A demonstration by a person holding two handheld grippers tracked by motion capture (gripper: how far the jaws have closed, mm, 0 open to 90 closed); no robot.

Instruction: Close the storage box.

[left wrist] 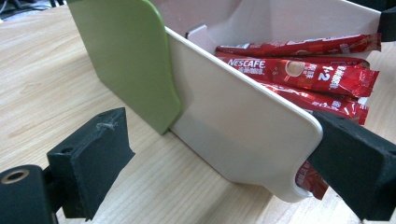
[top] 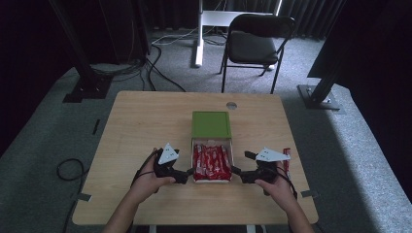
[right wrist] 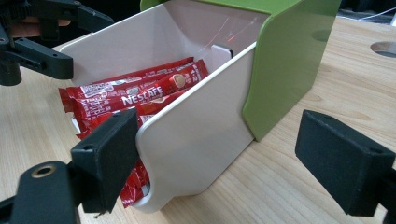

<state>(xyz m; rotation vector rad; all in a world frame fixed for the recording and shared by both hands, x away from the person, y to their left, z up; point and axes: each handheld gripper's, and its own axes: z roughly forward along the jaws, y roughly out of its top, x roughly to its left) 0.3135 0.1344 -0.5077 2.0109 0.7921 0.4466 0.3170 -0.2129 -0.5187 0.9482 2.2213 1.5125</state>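
Sachets [left wrist: 299, 70] brand legible up close | stray sachet [top: 286, 162] seen from high view

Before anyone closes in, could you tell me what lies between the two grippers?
In the high view, the white tray of red coffee sachets lies between the left gripper and right gripper.

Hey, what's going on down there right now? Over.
Left gripper and right gripper open, jaws astride the white drawer's side walls. Red coffee sachets inside. One sachet loose at right. Nothing blocking.
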